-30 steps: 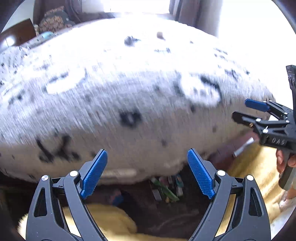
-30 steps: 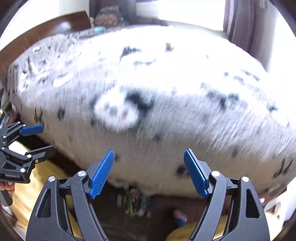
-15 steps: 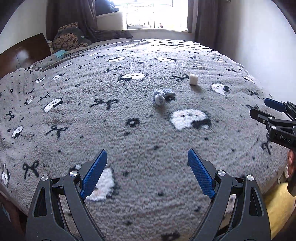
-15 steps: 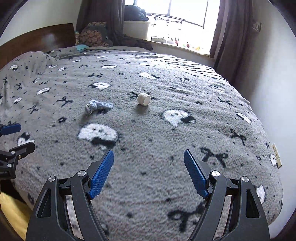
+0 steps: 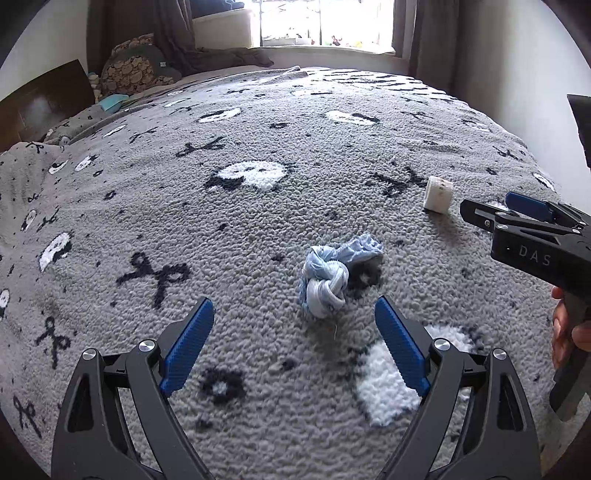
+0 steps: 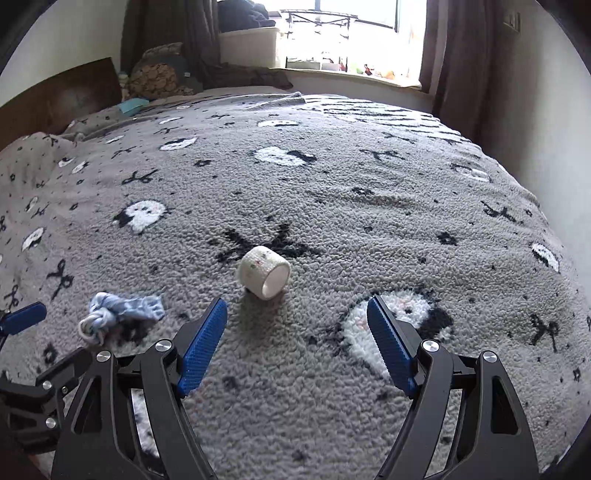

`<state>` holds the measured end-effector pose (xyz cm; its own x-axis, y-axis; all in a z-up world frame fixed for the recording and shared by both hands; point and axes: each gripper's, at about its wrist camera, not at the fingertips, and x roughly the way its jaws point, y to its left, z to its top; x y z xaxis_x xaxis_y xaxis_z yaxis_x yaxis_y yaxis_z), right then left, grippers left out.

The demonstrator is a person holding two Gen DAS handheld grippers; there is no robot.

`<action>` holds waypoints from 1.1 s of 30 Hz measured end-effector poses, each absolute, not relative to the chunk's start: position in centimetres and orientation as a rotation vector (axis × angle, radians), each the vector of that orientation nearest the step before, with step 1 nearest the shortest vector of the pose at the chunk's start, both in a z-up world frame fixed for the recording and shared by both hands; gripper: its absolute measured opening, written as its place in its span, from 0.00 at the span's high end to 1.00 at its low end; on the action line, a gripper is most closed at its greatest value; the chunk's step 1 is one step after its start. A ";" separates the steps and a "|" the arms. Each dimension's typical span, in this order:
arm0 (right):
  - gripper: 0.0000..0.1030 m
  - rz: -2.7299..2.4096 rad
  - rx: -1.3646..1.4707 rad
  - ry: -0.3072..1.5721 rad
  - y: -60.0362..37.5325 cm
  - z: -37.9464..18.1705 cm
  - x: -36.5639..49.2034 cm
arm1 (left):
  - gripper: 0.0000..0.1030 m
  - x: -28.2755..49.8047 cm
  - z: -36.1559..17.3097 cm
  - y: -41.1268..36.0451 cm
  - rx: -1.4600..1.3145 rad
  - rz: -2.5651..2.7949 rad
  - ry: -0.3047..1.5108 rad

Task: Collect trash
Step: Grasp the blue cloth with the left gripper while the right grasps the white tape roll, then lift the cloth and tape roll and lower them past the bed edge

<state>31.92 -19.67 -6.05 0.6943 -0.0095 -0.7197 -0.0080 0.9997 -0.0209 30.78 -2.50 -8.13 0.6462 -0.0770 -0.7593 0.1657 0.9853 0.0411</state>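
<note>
A crumpled light-blue and white rag point(image 5: 332, 275) lies on the grey patterned blanket point(image 5: 258, 206), just ahead of my open left gripper point(image 5: 295, 317). A small white tape roll point(image 6: 264, 272) lies on its side just ahead of my open right gripper point(image 6: 297, 315). The rag also shows at the left in the right wrist view point(image 6: 118, 312), and the roll at the right in the left wrist view point(image 5: 438, 194). The right gripper point(image 5: 517, 218) shows at the right edge of the left wrist view. Both grippers are empty.
The bed fills both views. Patterned pillows point(image 6: 159, 75) and a wooden headboard point(image 6: 62, 99) are at the far left. A window point(image 6: 354, 33) with dark curtains point(image 6: 450, 55) is beyond the bed. A white wall point(image 6: 546, 110) runs along the right.
Both grippers have risen from beside the bed's edge to above it and moved forward; the rag and the roll now sit much closer to the fingertips.
</note>
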 end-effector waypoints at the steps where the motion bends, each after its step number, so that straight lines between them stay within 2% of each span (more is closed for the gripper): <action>1: 0.24 -0.019 -0.031 0.812 -19.8 -6.7 32.5 | 0.19 31.2 -8.3 -2.6 0.118 -0.135 0.853; 9: 0.24 0.027 -0.017 0.786 -17.8 -7.6 34.7 | 0.20 33.9 -9.7 -2.4 0.098 -0.130 0.865; 13: 0.24 0.019 -0.018 0.807 -17.1 -8.5 35.9 | 0.38 34.7 -10.4 -2.8 0.091 -0.161 0.890; 14: 0.29 0.015 -0.016 0.816 -17.1 -8.7 36.2 | 0.45 34.8 -10.5 -2.9 0.095 -0.171 0.891; 15: 0.43 0.019 -0.012 0.825 -17.1 -8.9 36.4 | 0.48 34.8 -10.5 -3.1 0.101 -0.181 0.891; 17: 0.63 0.012 -0.013 0.832 -17.1 -8.9 36.5 | 0.67 34.5 -10.5 -3.5 0.113 -0.206 0.886; 19: 0.63 0.015 -0.020 0.829 -17.1 -8.9 36.3 | 0.76 34.3 -10.3 -3.9 0.126 -0.221 0.886; 23: 0.63 0.027 -0.061 0.828 -16.6 -8.3 35.3 | 0.80 33.7 -10.0 -3.9 0.122 -0.234 0.887; 33: 0.63 0.087 -0.228 0.822 -17.4 -4.6 27.9 | 0.81 29.0 -6.7 -2.6 0.120 -0.271 0.864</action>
<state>27.93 -17.35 -4.57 0.6790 -0.0112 -0.7340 -0.1646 0.9721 -0.1671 29.01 -2.58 -6.75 0.6178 -0.1863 -0.7639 0.2833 0.9590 -0.0048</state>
